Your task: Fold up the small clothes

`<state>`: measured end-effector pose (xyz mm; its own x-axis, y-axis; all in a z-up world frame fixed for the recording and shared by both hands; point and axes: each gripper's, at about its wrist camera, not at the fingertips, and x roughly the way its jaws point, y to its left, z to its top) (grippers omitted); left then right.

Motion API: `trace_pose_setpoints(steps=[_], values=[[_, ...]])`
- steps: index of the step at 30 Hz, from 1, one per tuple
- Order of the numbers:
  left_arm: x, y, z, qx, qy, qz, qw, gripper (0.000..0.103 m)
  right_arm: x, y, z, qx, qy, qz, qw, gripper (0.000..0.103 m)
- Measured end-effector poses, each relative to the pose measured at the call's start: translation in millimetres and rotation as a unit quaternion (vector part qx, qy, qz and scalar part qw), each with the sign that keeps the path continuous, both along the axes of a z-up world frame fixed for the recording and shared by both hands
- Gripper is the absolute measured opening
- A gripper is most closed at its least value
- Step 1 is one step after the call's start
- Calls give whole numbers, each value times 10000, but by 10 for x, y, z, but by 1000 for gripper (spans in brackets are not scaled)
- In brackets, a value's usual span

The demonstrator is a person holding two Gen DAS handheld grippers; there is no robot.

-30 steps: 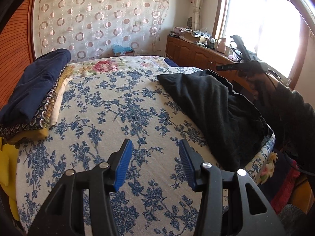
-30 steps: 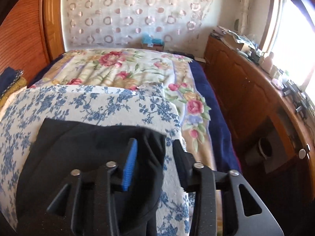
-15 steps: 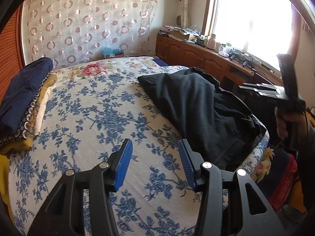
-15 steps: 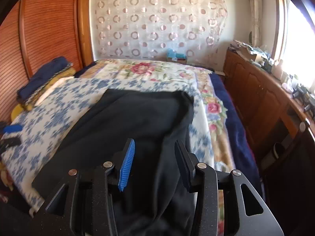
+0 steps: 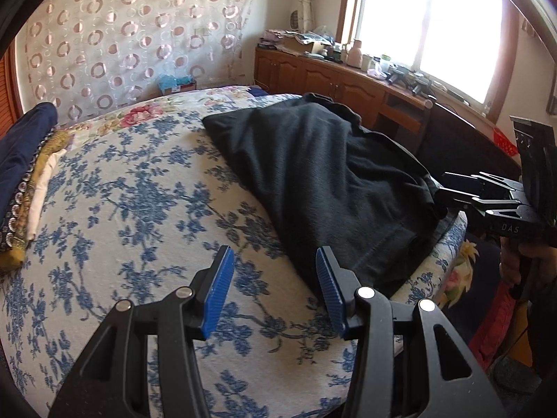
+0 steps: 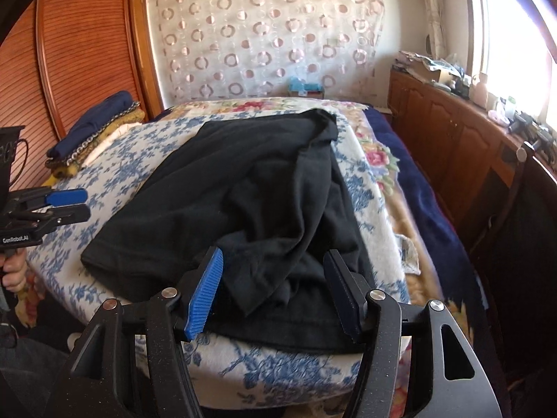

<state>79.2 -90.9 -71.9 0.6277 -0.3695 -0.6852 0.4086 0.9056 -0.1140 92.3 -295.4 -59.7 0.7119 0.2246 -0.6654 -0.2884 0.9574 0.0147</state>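
A black garment lies spread and partly rumpled on the blue-flowered blanket, toward its right edge. My left gripper hovers open over the blanket, its right finger just above the garment's near corner, with nothing between the pads. In the right wrist view the garment is bunched at its near end. My right gripper is over that bunched fold and its jaws are opening; cloth lies between them, but the pads do not press it. Each gripper shows in the other's view: right gripper, left gripper.
A stack of folded clothes, navy on top, sits at the blanket's far left by the wooden panel. A cluttered wooden sideboard runs under the window on the right. The blanket's near edge drops off below both grippers.
The right gripper has drawn back from the garment's far end to its near end and its jaws have widened. The left gripper has shifted right, toward the garment's near corner.
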Motion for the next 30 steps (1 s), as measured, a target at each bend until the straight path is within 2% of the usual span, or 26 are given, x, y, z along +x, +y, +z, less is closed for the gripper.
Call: trace_pose_setpoints(steps=[7,12,14,15,16,17,19,23,27,30], values=[[-19,-67,-34,4,46,-53,10000,48,-23,133,8,116,-95,124,9998,62],[-43,-70,-54,-10,56,-63,10000,48,92,197,-101,-89,34,-11,10000,60],[-48,-64,-62,-28,71,-60,10000,48,122,171,-158,-106,137,-55,9998,41],[-46,-63,-65,-33,75,-59,9999,48,114,151,-169,-77,146,-30,9999,35],[-47,-62,-68,-38,79,-60,9999,48,87,119,-159,16,127,27,9999,16],[-52,-67,-71,-44,85,-69,9999,48,58,78,-131,123,69,37,9999,11],[-55,-81,-75,-46,89,-91,9999,48,-6,-23,-58,299,6,35,9995,7],[-82,-126,-78,-44,85,-169,9998,48,-119,-193,107,323,-62,-42,9995,6],[-76,-159,-96,-43,116,-200,9997,48,-248,-282,266,29,-203,-105,9997,6],[-63,-183,-119,-44,165,-235,9996,48,-247,-340,218,-117,-122,-183,9997,6]])
